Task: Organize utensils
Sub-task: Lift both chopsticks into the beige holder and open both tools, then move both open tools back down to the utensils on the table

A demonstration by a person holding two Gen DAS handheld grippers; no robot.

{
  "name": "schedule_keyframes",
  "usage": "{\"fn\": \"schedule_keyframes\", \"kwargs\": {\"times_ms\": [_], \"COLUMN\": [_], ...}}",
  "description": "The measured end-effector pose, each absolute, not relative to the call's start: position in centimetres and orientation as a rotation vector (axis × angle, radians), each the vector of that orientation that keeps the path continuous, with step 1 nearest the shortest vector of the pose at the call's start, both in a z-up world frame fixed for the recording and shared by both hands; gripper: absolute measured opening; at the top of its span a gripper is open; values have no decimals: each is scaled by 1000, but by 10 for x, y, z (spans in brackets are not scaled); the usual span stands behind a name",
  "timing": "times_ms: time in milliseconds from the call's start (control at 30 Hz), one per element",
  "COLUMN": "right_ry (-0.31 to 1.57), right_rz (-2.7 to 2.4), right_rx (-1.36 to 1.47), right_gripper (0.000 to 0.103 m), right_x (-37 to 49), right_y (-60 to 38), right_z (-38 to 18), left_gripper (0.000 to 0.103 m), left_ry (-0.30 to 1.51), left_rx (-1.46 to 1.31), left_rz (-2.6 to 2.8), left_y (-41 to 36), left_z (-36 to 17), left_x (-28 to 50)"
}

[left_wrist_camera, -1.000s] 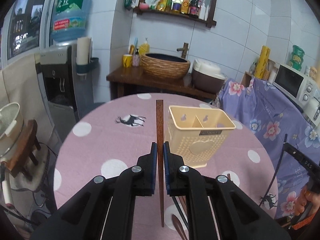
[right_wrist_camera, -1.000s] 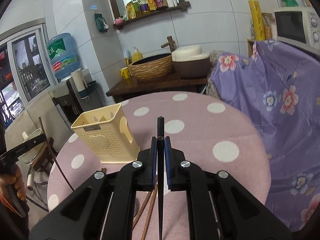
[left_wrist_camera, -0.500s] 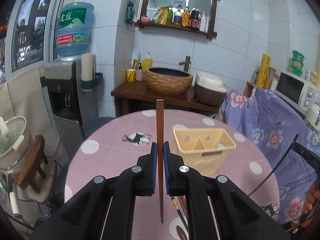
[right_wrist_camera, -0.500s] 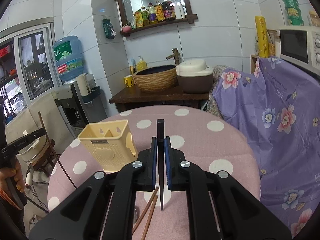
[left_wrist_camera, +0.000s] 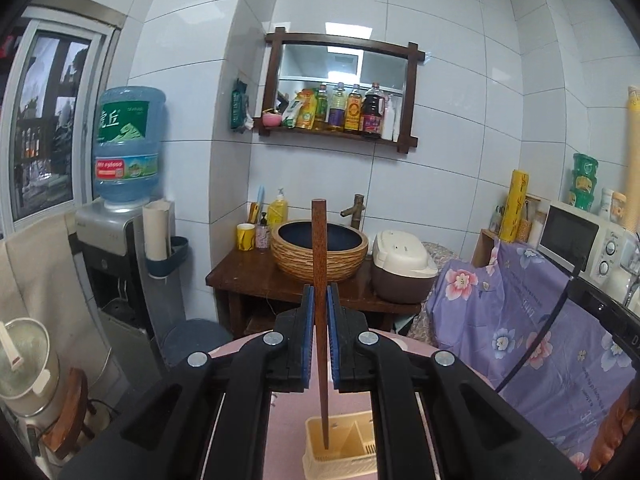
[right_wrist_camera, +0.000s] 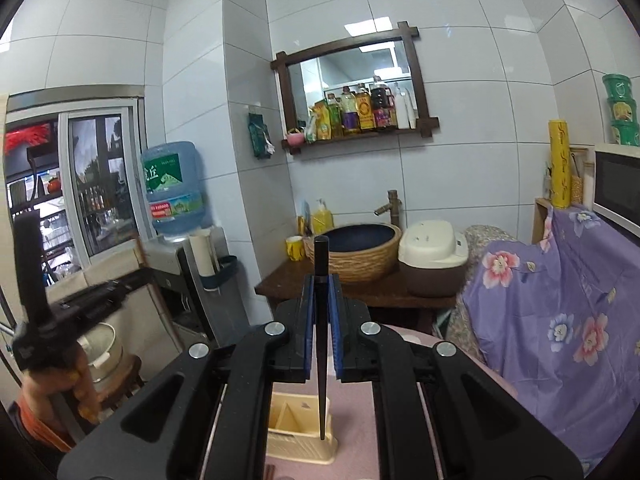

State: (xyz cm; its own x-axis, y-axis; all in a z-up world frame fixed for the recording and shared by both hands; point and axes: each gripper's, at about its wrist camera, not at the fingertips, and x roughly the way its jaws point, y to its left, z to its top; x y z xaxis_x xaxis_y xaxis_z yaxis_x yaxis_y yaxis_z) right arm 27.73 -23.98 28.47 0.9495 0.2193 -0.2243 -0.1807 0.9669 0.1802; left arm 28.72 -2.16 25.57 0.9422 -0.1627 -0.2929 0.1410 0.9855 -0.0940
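Observation:
My left gripper [left_wrist_camera: 320, 300] is shut on a brown wooden chopstick [left_wrist_camera: 320, 264], held upright, its lower tip over the left compartment of the cream utensil holder [left_wrist_camera: 340, 456]. My right gripper [right_wrist_camera: 321, 292] is shut on a black chopstick [right_wrist_camera: 321, 264], also upright, its tip over the right part of the same holder [right_wrist_camera: 298, 432]. The holder stands on the pink polka-dot table [left_wrist_camera: 286, 432], mostly hidden by the grippers. The left hand and its gripper show at the left of the right wrist view [right_wrist_camera: 44, 320].
Behind the table stand a wooden counter [left_wrist_camera: 256, 276] with a woven basin [left_wrist_camera: 319, 252] and a rice cooker [left_wrist_camera: 402, 266]. A water dispenser [left_wrist_camera: 116, 256] is at left. A purple floral cloth [left_wrist_camera: 532, 320] and a microwave [left_wrist_camera: 580, 240] are at right.
Both grippers have risen and tilted level, so the table dropped out of view and the wall fills the frames. Each chopstick now hangs with its tip above the holder.

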Motion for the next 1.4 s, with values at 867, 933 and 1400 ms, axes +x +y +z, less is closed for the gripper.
{"fn": "schedule_keyframes", "kwargs": {"times_ms": [867, 933, 1400], "right_ry": [443, 425, 506], "right_rz": [176, 177, 52], "right_rx": [203, 203, 134], "right_gripper": [8, 10, 65], "right_x": [349, 346, 263], "right_y": [-193, -195, -232], "right_z": [126, 126, 75], "left_gripper": [5, 5, 94], "left_ry": [568, 567, 524], "left_rx": [-76, -91, 5], "left_rz": [-163, -174, -130], "left_y": [-42, -40, -17], "left_z": [94, 95, 61], "left_x": [341, 338, 244]}}
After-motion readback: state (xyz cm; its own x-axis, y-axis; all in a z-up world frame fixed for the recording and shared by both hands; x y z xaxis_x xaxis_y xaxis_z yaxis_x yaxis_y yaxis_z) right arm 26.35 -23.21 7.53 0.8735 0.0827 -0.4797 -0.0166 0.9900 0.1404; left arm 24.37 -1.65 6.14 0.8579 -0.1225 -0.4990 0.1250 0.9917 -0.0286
